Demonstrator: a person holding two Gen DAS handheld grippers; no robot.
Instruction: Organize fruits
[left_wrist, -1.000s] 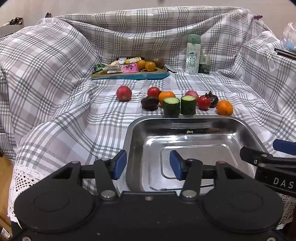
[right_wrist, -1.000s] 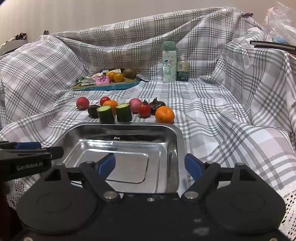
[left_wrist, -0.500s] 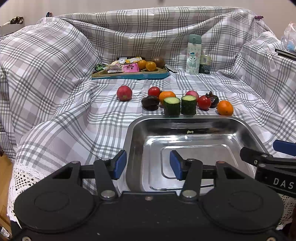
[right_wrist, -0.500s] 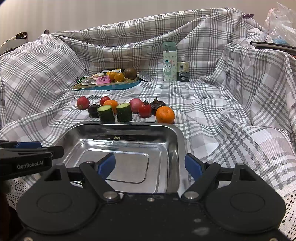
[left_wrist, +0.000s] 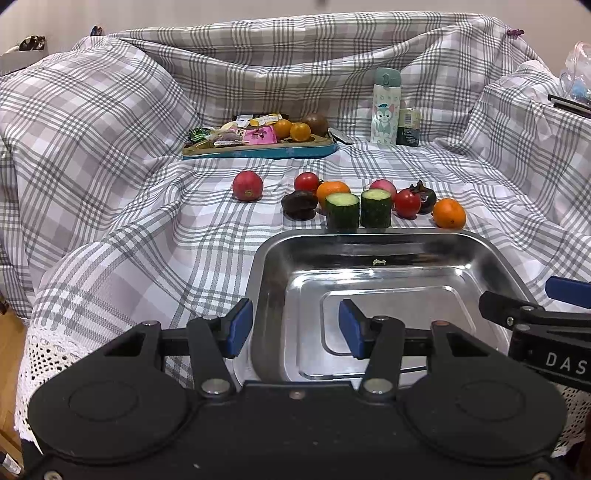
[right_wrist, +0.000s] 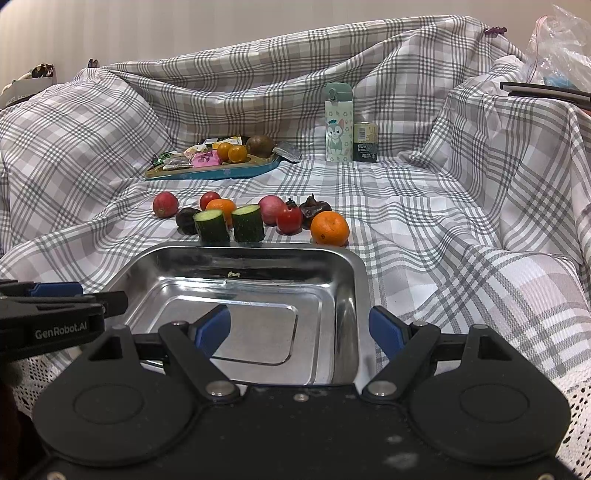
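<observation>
A steel tray (left_wrist: 491, 254) (right_wrist: 354, 266) lies on the checked cloth with nothing in it but a small scrap. Just behind its far rim stands a row of produce: a red apple (left_wrist: 247, 185) (right_wrist: 165, 204) off to the left, a dark fruit (left_wrist: 299, 205), two cucumber pieces (left_wrist: 341, 208) (right_wrist: 212, 224), tomatoes (left_wrist: 407, 203) (right_wrist: 289, 218), and an orange (left_wrist: 448, 213) (right_wrist: 329, 228) at the right end. My left gripper (left_wrist: 295, 328) is open over the tray's near left corner. My right gripper (right_wrist: 301, 326) is open over the tray's near right side. Neither holds anything.
At the back a blue tray (left_wrist: 258, 149) (right_wrist: 210, 171) carries snack packets, two small oranges and a brown fruit. A cartoon-printed bottle (left_wrist: 385, 107) (right_wrist: 338, 123) and a small jar (right_wrist: 365, 147) stand to its right. The cloth rises in folds on both sides; its lace edge (left_wrist: 40, 354) hangs near me.
Both views have shifted only slightly; the scene sits a little lower in the right wrist view. Nothing has been picked up or moved.
</observation>
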